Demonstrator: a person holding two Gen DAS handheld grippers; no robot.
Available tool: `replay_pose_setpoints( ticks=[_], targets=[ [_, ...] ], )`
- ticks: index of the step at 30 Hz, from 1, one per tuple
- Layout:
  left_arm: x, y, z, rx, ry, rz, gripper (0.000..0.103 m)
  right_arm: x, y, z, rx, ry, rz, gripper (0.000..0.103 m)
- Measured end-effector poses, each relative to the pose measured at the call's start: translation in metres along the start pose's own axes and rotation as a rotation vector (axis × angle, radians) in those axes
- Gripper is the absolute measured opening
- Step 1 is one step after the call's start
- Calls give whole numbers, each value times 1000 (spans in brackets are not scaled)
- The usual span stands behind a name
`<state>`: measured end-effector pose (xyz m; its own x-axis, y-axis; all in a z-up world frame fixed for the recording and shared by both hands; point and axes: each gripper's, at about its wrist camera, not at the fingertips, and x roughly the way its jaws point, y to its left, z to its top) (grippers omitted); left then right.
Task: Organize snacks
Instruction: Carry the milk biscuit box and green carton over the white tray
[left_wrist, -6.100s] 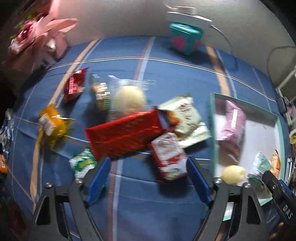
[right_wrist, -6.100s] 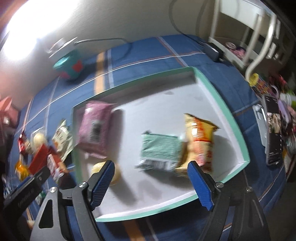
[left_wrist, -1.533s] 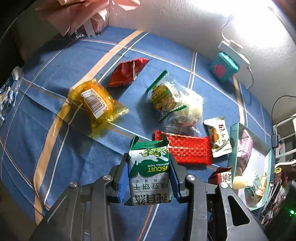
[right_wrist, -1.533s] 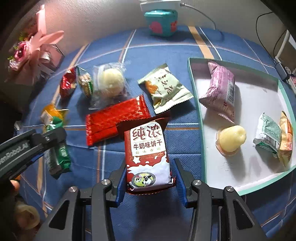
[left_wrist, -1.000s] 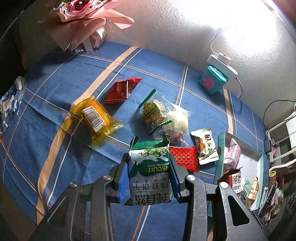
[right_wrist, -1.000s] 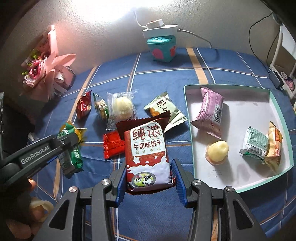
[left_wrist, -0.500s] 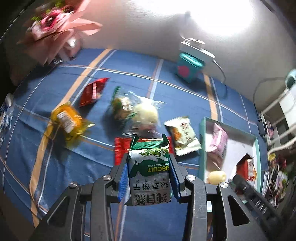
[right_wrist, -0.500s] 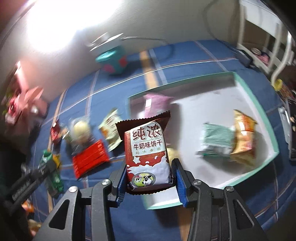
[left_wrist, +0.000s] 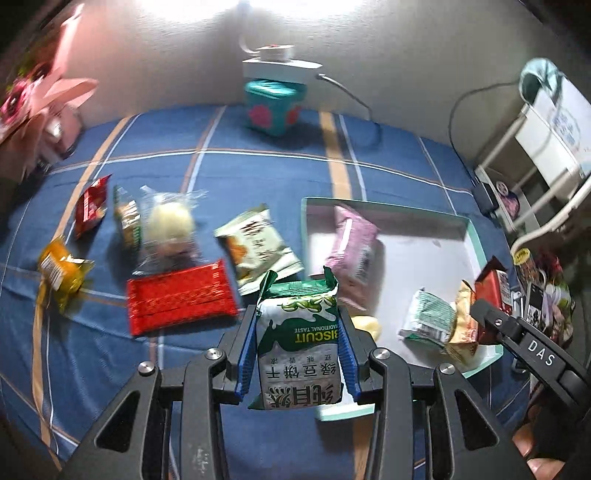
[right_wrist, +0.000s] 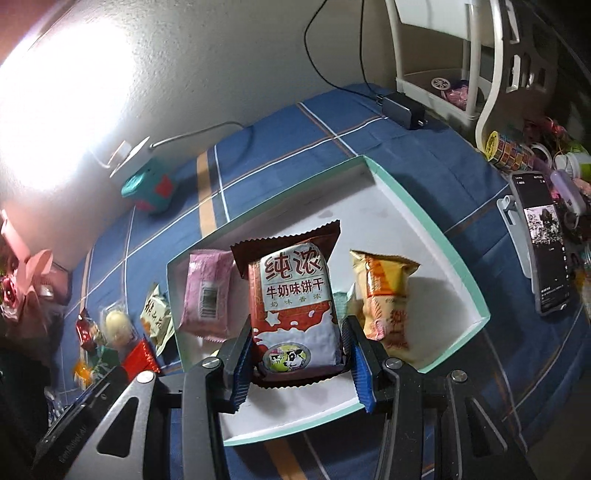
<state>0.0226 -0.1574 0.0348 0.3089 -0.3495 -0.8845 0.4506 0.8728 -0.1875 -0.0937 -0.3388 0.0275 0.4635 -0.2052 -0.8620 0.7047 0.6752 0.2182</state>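
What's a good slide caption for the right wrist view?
Right gripper holds a red milk biscuit packet over the tray, above a pink packet and an orange packet.

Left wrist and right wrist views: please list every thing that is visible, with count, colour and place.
tray: 1, teal rim, white inside, right on cloth
pink packet: 1, in tray
mint packet: 1, in tray
orange packet: 1, in tray
long red packet: 1, on cloth
yellow packet: 1, far left
teal box: 1, by wall
green biscuit pack: 1, in left claw
red milk biscuit pack: 1, in right claw, over tray
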Motion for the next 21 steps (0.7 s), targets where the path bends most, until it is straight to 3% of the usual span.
replay_pose_setpoints(
  ticks=[14,21],
  targets=[
    [29,-65,19,149,-36,1,41,22,-1,18,-5,-23,16,48],
    [50,-76,24,150,-26,-14,41,31,-8,28,2,-25,-13,48]
  ],
)
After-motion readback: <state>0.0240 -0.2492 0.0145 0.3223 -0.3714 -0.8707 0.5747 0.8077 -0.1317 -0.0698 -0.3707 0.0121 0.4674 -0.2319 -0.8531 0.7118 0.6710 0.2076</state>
